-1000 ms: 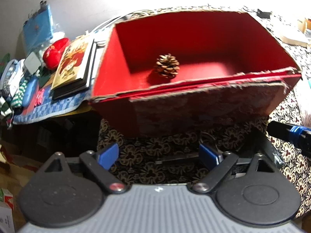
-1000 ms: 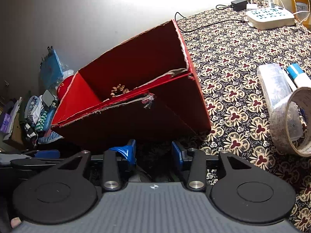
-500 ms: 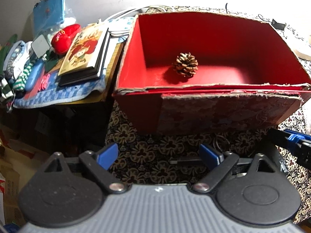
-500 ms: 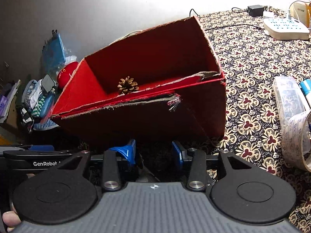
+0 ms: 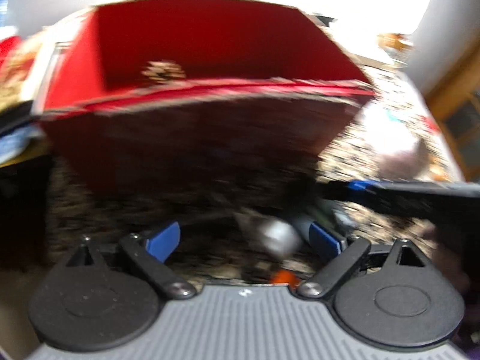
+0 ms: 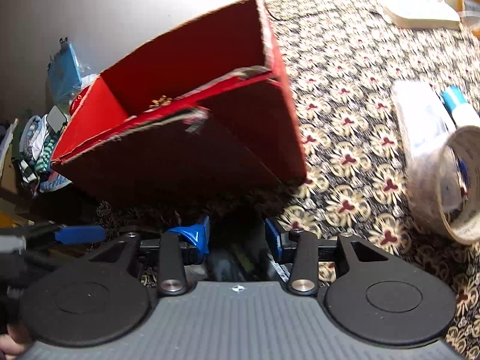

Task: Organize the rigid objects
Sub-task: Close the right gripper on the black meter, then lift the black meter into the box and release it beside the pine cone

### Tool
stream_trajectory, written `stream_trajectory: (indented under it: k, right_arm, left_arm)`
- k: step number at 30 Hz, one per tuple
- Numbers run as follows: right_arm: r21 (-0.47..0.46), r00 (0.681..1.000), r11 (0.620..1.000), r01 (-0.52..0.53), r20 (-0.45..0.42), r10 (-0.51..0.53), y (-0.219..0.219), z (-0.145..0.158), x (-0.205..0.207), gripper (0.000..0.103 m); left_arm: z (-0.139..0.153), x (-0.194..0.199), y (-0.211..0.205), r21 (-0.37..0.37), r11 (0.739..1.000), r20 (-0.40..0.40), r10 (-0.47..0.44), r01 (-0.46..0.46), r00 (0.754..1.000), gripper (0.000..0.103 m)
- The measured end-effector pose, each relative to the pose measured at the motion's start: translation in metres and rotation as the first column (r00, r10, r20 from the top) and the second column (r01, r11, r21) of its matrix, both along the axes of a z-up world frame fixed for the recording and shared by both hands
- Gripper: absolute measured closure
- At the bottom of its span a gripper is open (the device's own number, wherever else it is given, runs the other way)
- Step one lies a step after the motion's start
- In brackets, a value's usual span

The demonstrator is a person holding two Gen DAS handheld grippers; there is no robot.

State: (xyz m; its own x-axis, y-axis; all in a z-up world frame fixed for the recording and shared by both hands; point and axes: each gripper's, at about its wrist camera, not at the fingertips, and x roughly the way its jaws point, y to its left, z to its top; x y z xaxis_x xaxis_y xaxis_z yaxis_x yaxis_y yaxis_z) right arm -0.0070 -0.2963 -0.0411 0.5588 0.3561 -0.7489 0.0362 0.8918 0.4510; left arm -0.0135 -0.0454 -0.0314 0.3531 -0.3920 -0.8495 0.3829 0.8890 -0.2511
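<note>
A red cardboard box (image 5: 210, 42) (image 6: 192, 60) stands on the flower-patterned tablecloth (image 6: 345, 90), with one pine cone (image 5: 163, 70) (image 6: 162, 102) inside. My left gripper (image 5: 244, 237) hovers in front of the box, its jaws wide and opening. A blurred silvery thing (image 5: 279, 237) lies between them near the right finger, apart from the left pad. My right gripper (image 6: 237, 237) stands narrow, and a dark object with a green stripe (image 6: 240, 259) fills its gap. One of its blue pads (image 5: 360, 186) reaches in from the right in the left wrist view.
A tape roll (image 6: 459, 180), a clear plastic case (image 6: 420, 114) and a white bottle with a blue cap (image 6: 462, 111) lie right of the box. A white power strip (image 6: 420, 15) sits at the back. Clothes and packets (image 6: 36, 147) pile up on the left.
The left wrist view has swung and blurred, and its jaws stand wider. A silvery thing now shows between them where a thin dark rod lay. The right gripper's jaws are unchanged.
</note>
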Motion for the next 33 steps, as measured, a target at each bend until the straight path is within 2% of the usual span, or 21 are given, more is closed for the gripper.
stream_trajectory:
  k: [1,4,7,11,13,16,22,26,29,30,33]
  right_arm:
    - [0.019,1.0,1.0,0.004,-0.012,-0.004,-0.004,-0.003,-0.001,0.078]
    - [0.071,0.999,0.997,-0.004,-0.051,0.008,-0.013,-0.011,-0.001,0.078]
    - [0.066,0.998,0.997,-0.03,-0.057,0.033,-0.015,-0.016,-0.003,0.078]
    - [0.074,0.997,0.997,-0.037,-0.07,0.042,-0.021,-0.024,-0.001,0.078]
    - [0.088,0.995,0.995,-0.047,-0.079,0.054,-0.026,-0.029,0.001,0.078]
    - [0.099,0.994,0.993,-0.06,-0.084,0.069,-0.028,-0.034,0.006,0.078]
    - [0.127,0.988,0.986,-0.104,-0.098,0.117,-0.028,-0.042,0.012,0.078]
    - [0.136,0.986,0.982,-0.129,-0.085,0.141,-0.026,-0.042,0.015,0.076]
    - [0.126,0.982,0.979,-0.164,-0.072,0.173,-0.023,-0.041,0.016,0.076]
    - [0.124,0.981,0.977,-0.171,-0.069,0.18,-0.022,-0.041,0.016,0.076]
    - [0.125,0.983,0.978,-0.165,-0.063,0.174,-0.022,-0.042,0.013,0.079]
  left_arm:
    - [-0.001,-0.003,-0.005,-0.025,0.999,-0.004,-0.027,0.027,1.0,0.0]
    - [-0.005,-0.008,-0.023,-0.116,0.987,-0.037,-0.118,0.113,0.992,0.001]
    - [-0.01,-0.012,-0.042,-0.168,0.969,-0.061,-0.196,0.183,0.979,0.001]
    - [-0.025,-0.013,-0.06,-0.215,0.953,-0.1,-0.237,0.212,0.966,0.002]
    - [-0.031,-0.014,-0.068,-0.22,0.951,-0.119,-0.247,0.217,0.962,0.007]
    - [-0.039,-0.013,-0.078,-0.229,0.954,-0.144,-0.23,0.194,0.962,0.008]
    - [-0.051,-0.009,-0.076,-0.204,0.971,-0.191,-0.161,0.121,0.968,0.003]
    - [-0.059,-0.004,-0.077,-0.171,0.982,-0.183,-0.115,0.084,0.976,0.003]
    - [-0.058,-0.004,-0.086,-0.123,0.988,-0.124,-0.114,0.098,0.986,0.003]
    - [-0.058,-0.004,-0.091,-0.104,0.988,-0.104,-0.122,0.111,0.987,0.007]
    - [-0.057,-0.005,-0.098,-0.053,0.991,-0.063,-0.126,0.122,0.99,0.01]
